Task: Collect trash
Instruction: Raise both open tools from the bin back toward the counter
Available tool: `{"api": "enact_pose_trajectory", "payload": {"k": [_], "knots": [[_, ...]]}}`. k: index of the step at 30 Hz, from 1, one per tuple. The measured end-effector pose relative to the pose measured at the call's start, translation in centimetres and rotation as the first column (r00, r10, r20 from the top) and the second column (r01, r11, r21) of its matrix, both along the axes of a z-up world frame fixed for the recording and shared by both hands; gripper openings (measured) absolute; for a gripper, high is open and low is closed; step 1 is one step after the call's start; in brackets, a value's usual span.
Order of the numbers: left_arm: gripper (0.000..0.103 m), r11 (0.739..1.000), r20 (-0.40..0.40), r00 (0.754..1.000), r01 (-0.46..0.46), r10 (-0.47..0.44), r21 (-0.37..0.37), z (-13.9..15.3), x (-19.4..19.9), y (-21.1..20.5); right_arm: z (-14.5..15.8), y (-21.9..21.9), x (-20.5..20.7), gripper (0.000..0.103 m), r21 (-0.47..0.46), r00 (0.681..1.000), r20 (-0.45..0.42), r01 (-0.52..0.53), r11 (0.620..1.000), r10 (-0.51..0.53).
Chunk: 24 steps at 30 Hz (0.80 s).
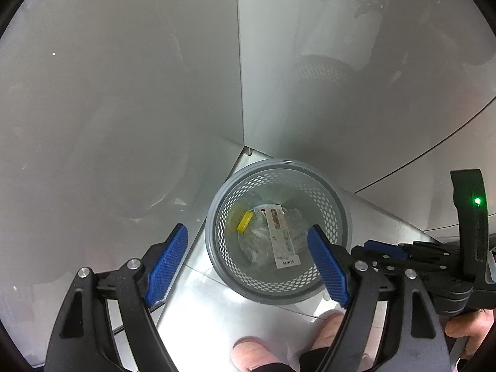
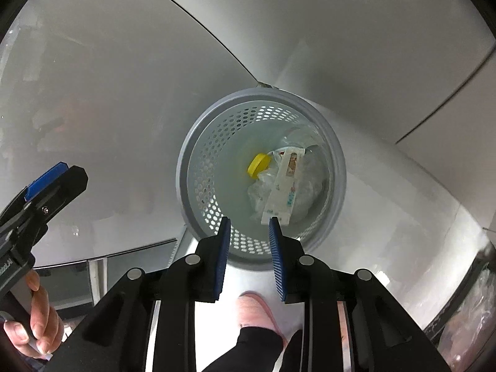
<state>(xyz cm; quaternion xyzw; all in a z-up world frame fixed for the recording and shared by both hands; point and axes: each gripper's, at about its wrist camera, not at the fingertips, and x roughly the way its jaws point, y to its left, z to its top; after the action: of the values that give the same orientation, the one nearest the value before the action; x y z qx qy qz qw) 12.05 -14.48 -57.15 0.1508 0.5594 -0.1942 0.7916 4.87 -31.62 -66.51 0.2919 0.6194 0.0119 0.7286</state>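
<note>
A grey perforated waste basket (image 1: 336,200) stands on the floor in a corner; it also shows in the right wrist view (image 2: 186,170). Inside lie a white printed carton (image 1: 280,235) (image 2: 283,186), a yellow cap (image 1: 245,220) (image 2: 258,162) and crumpled clear plastic (image 1: 257,245) (image 2: 259,192). My left gripper (image 1: 248,248) is wide open and empty above the basket. My right gripper (image 2: 249,221) is open and empty over the basket's near rim. The right gripper shows in the left view (image 1: 384,248), and the left gripper in the right view (image 2: 55,173).
Two grey walls meet behind the basket (image 1: 240,93). The floor is pale and glossy (image 1: 217,303). The person's slippered feet (image 1: 254,353) (image 2: 257,313) stand close in front of the basket. A dark cabinet with a bag shows at the far right (image 2: 471,319).
</note>
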Motion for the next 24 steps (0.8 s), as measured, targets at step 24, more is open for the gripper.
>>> {"api": "enact_pose_trajectory", "payload": {"k": [24], "knots": [[0.087,0.993,0.063,0.997,-0.047,0.054,-0.107,31.5,-7.7,-0.9,31.5,-2.8,-11.4,0.034,-0.010,0.990,0.141,-0.031,0.999,0.032]]}}
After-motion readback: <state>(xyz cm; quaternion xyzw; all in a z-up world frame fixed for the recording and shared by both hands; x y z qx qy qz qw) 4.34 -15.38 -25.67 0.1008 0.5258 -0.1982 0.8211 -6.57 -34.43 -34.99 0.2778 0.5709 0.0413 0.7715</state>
